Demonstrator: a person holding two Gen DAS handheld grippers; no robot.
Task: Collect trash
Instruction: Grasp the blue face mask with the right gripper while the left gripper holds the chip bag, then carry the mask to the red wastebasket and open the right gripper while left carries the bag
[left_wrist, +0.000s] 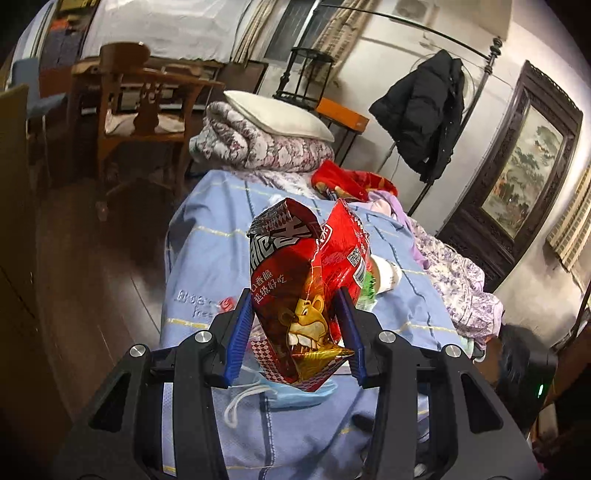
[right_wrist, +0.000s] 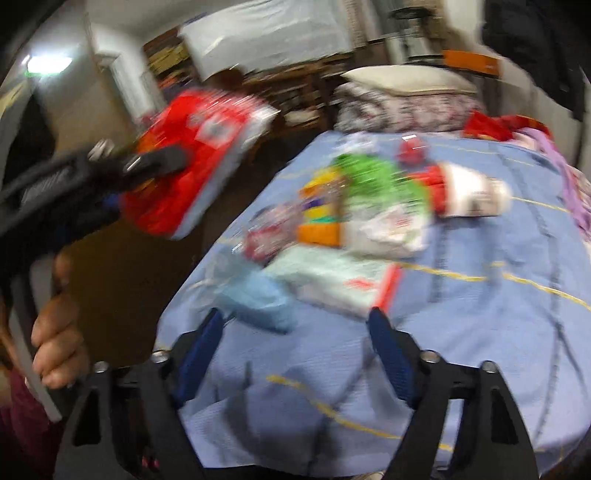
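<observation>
Gripping a red snack bag (left_wrist: 306, 295), the left tool (left_wrist: 295, 325) hides its base; the right tool (right_wrist: 295, 354) gapes empty over blurred litter (right_wrist: 354, 221) at centre frame.

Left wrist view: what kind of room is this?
Likely a lived-in bedroom: a bed under a blue sheet, a folded quilt with a pillow on top, and a black coat hung by the wall.

My right view is smeared: the wrappers (right_wrist: 369, 206) on the bed (right_wrist: 480, 314) blur together. The snack bag (left_wrist: 310, 295) hides part of a face mask (left_wrist: 295, 397).
</observation>
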